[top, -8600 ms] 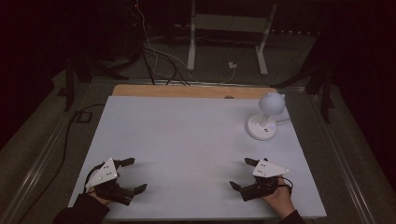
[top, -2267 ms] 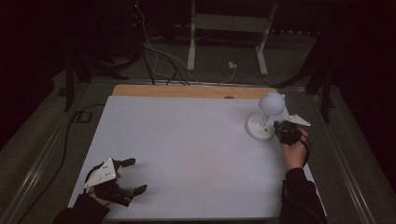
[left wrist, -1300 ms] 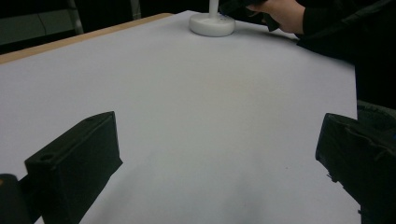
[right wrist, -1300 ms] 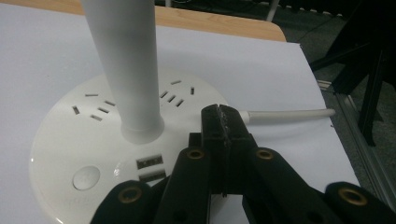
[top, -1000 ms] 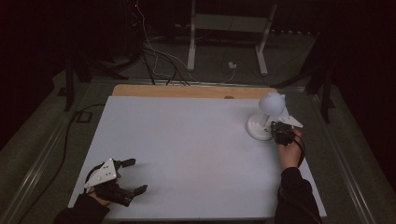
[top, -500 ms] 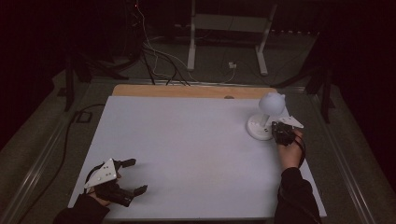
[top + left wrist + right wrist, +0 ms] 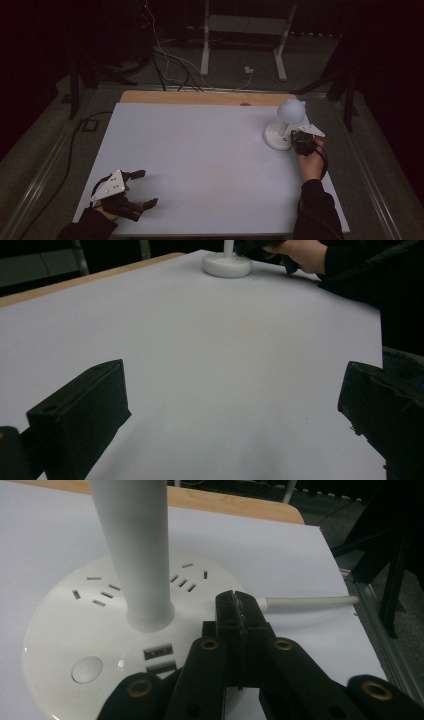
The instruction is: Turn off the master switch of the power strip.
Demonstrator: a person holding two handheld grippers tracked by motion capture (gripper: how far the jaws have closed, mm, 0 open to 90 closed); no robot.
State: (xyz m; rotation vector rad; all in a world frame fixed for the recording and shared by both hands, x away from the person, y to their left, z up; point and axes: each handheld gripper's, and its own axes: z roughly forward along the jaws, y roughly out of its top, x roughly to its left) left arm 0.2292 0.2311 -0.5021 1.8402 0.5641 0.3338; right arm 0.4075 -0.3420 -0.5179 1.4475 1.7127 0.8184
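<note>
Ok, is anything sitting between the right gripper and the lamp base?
Nothing visible. The right gripper, jaws shut, already sits over the lamp base, just right of the lamp's stem. The lamp's cord runs off to the side, clear of it.

- In the right gripper view we lose the top of the lamp (image 7: pixel 131 555): its white post runs out of the picture's upper edge, and the near rim of its round base is cut off at the bottom.
- There the closed fingers (image 7: pixel 235 630) cover part of the base, so we cannot tell whether their tips touch it.
- The lamp's white cord (image 7: pixel 310 601) passes behind the fingers; where it joins the base is hidden.
- In the left gripper view the lamp base (image 7: pixel 226 264) is clipped at the top, and the right gripper (image 7: pixel 260 246) is mostly out of frame.
- In the high view the markings on the base are too small to read, and the room beyond the desk (image 7: pixel 210 150) is too dark to make out.
</note>
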